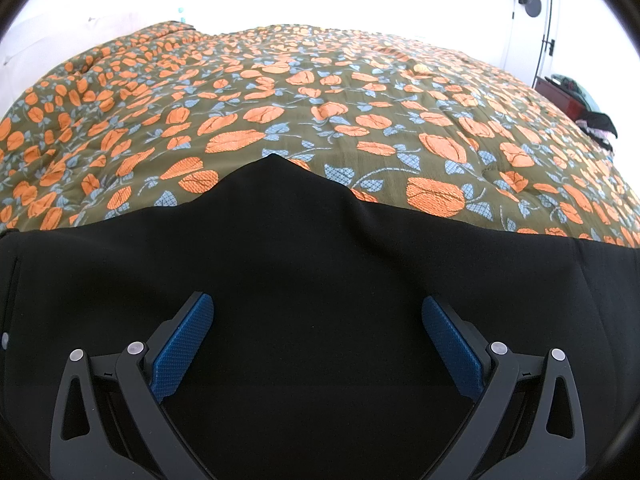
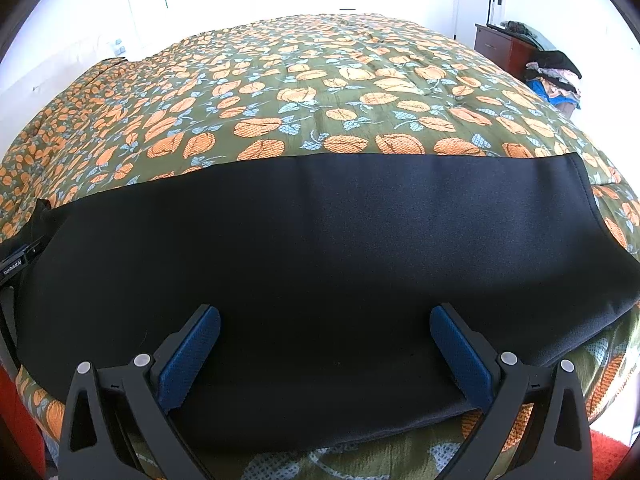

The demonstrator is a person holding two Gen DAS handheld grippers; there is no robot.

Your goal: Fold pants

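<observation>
One pair of black pants lies flat on the flowered bedspread, along the near edge of the bed; their long axis runs left to right across the right wrist view, with a stitched end on the right and the rest running out past the left side of the view; the far long edge is straight, and the near long edge lies just short of where the spread falls over the bed's side. In the left wrist view the same pants fill the lower half, their far edge rising to one pointed peak; beyond that edge the bedspread stretches wide and bare of other things to the far wall. Two grippers show, one per view; the left gripper hovers over the cloth with its two blue pads spread wide, nothing between them; the right gripper likewise has its pads well apart above the near edge, gripping nothing. One red-brown dresser stands past the bed's far right corner; one heap of clothes sits near it.
</observation>
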